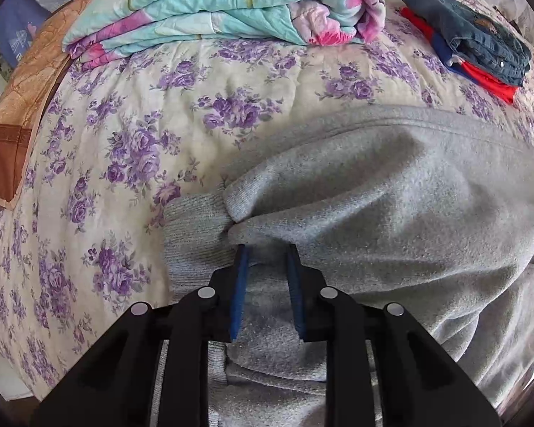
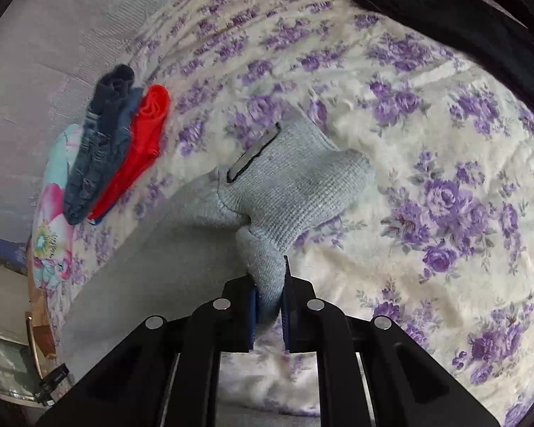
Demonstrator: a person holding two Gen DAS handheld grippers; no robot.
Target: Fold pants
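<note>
The grey sweatpants (image 1: 391, 213) lie bunched on a bed with a purple-flowered cover (image 1: 131, 149). My left gripper (image 1: 267, 249) is open, its blue-padded jaws spread over the pants beside a ribbed cuff (image 1: 192, 235), with grey fabric lying between and under them. In the right wrist view my right gripper (image 2: 268, 277) is shut on a fold of the grey pants (image 2: 267, 277) just below the other ribbed cuff (image 2: 302, 178), which carries a dark label (image 2: 252, 153). The leg trails off to the left, lifted off the cover.
A folded turquoise and pink quilt (image 1: 231, 7) lies at the far side of the bed. A stack of folded jeans and red clothes (image 1: 473, 35) sits at the right; it also shows in the right wrist view (image 2: 117, 149). A dark garment (image 2: 445, 14) lies at the top right.
</note>
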